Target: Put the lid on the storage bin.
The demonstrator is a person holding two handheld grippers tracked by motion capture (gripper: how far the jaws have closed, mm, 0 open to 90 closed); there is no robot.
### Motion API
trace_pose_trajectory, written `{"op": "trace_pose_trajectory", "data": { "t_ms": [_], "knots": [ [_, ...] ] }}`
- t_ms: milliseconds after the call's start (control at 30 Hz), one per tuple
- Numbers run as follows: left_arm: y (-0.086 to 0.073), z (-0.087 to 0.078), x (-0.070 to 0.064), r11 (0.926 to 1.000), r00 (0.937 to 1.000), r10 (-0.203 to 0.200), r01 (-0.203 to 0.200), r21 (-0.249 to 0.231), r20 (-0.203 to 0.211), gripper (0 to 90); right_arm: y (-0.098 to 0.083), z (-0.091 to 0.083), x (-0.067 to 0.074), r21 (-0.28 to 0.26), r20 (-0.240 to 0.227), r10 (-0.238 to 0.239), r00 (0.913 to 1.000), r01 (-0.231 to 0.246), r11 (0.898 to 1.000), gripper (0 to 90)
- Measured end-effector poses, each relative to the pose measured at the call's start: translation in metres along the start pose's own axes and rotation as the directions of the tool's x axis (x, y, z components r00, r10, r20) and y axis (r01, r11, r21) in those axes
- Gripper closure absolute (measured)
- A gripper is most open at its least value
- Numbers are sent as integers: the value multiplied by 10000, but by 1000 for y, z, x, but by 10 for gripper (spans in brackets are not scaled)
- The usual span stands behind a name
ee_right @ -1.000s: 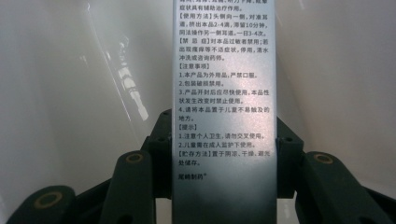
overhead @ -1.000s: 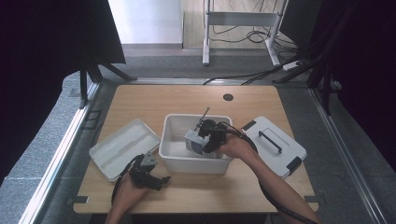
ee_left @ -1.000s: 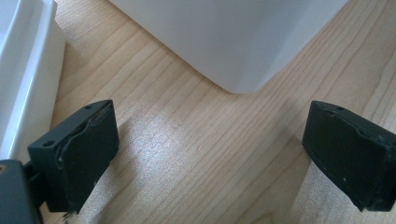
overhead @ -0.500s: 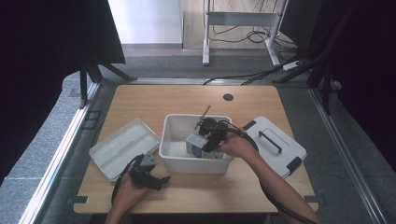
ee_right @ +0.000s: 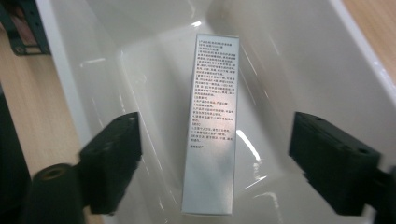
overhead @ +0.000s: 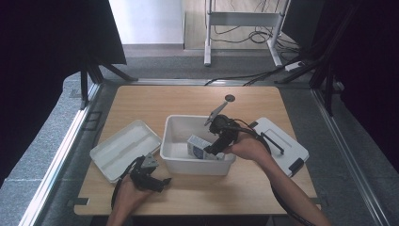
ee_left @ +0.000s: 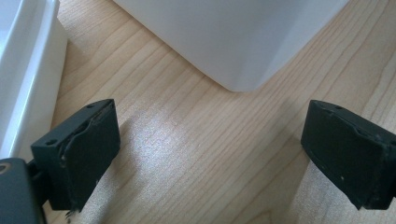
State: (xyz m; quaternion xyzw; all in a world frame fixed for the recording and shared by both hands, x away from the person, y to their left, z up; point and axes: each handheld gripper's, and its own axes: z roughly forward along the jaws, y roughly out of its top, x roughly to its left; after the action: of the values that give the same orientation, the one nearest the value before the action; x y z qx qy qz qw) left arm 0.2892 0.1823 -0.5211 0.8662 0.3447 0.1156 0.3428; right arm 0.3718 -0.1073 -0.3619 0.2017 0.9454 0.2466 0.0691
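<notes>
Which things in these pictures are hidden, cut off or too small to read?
- Printed text on the silver box: too small and blurred in the right gripper view.
- Box's near end: cut off by that view's bottom edge.
- White bin: cut off by the top edge of the left gripper view.
- Bin floor near the right gripper: hidden by it in the high view.

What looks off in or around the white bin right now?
Nothing stands out. The silver box lies flat and undamaged on the bottom of the white bin, between the open jaws of the right hand-held gripper, which have just been opening. No spills show.
</notes>
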Motion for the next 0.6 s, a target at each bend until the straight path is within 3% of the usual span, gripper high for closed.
{"op": "trace_pose_trajectory", "data": {
  "t_ms": [33,67,167,400,600],
  "knots": [
    [0,0,0,10000,10000,0,0,3,-5,45,-2,-3,0,-114,67,65,10000,-64,9999,128],
    [0,0,0,10000,10000,-4,4,-5,6,45,-6,-8,1,-381,155,292,9995,-286,9989,66],
    [0,0,0,10000,10000,-3,3,-11,13,45,-11,-14,2,-628,240,409,9989,-394,9973,0],
    [0,0,0,10000,10000,-22,22,-17,21,45,-29,-29,7,-1228,222,531,9983,-500,9912,0],
    [0,0,0,10000,10000,-15,15,-11,31,42,-56,-34,8,-1505,128,754,9971,-726,9859,0]
  ]
}}
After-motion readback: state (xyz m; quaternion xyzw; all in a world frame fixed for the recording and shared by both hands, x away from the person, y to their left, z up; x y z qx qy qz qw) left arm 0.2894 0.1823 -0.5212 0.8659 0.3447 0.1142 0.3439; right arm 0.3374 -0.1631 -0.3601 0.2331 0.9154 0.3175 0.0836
